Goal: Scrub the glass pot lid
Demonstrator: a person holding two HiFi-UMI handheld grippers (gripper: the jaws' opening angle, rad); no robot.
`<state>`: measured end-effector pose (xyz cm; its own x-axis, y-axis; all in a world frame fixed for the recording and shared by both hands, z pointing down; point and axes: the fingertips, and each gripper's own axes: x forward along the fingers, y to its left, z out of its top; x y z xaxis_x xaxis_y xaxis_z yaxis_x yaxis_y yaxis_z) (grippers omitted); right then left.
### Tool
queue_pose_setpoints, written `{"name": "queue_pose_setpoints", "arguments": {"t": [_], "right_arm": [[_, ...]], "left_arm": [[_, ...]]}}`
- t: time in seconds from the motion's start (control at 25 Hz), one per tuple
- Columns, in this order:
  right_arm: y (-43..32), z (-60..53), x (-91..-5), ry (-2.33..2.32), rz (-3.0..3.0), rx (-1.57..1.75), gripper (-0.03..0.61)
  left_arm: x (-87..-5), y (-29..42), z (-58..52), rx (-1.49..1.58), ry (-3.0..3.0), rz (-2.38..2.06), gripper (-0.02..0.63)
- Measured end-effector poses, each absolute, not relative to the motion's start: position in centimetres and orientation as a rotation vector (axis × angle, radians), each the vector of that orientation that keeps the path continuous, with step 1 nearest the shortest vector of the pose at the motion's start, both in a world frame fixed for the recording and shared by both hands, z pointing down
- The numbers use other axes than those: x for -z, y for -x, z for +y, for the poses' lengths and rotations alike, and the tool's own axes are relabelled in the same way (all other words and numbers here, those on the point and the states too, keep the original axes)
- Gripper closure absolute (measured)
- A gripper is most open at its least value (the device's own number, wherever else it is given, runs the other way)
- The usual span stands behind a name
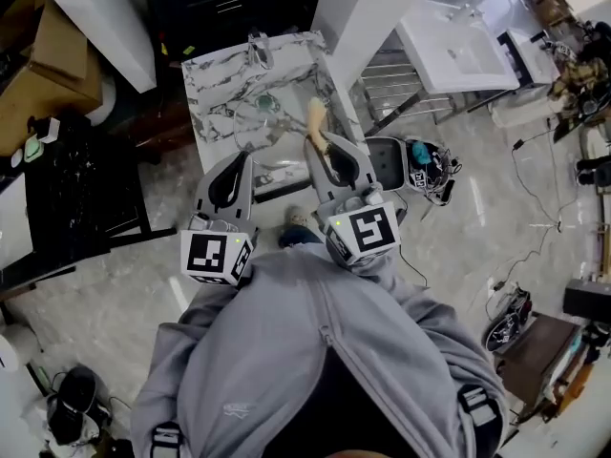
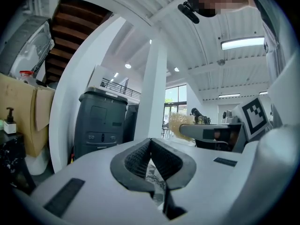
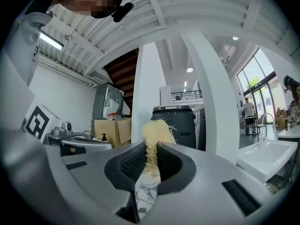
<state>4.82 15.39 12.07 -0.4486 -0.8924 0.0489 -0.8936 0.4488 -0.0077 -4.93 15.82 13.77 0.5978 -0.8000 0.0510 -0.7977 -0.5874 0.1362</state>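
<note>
The glass pot lid [image 1: 256, 122] lies flat on a small marble-topped table [image 1: 212, 76] ahead of me. My right gripper [image 1: 325, 156] is shut on a scrubbing brush [image 1: 315, 117], whose pale bristles [image 3: 157, 131] stick out past the jaws. The brush tip hangs over the table's right edge, beside the lid; whether it touches it I cannot tell. My left gripper [image 1: 236, 163] is held level at the table's near edge, with its jaws shut on nothing [image 2: 150, 143]. The left gripper view shows the brush [image 2: 179, 123] at its right.
A shiny metal object [image 1: 258, 50] stands at the table's far end. A white pillar [image 1: 368, 12] rises right of the table, with a metal rack [image 1: 396, 84] and a white sink [image 1: 456, 46] beyond. A dark bin [image 2: 101, 123], cardboard boxes [image 1: 43, 74] and floor cables [image 1: 535, 189] surround me.
</note>
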Motion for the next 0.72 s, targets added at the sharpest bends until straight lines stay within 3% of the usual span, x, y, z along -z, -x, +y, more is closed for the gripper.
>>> {"name": "queue_pose_setpoints", "arguments": {"t": [0.32, 0.72], "right_arm": [[-11.4, 7.3, -14.9, -1.432, -2.737, -0.184, 0.523], [-11.1, 4.2, -17.7, -1.340, -2.761, -0.256, 0.523]], "left_arm": [[-14.1, -4.0, 8.2, -0.079, -2.657, -1.432, 0.598], [-16.8, -2.5, 6.3, -0.143, -2.555, -1.527, 0.598]]}}
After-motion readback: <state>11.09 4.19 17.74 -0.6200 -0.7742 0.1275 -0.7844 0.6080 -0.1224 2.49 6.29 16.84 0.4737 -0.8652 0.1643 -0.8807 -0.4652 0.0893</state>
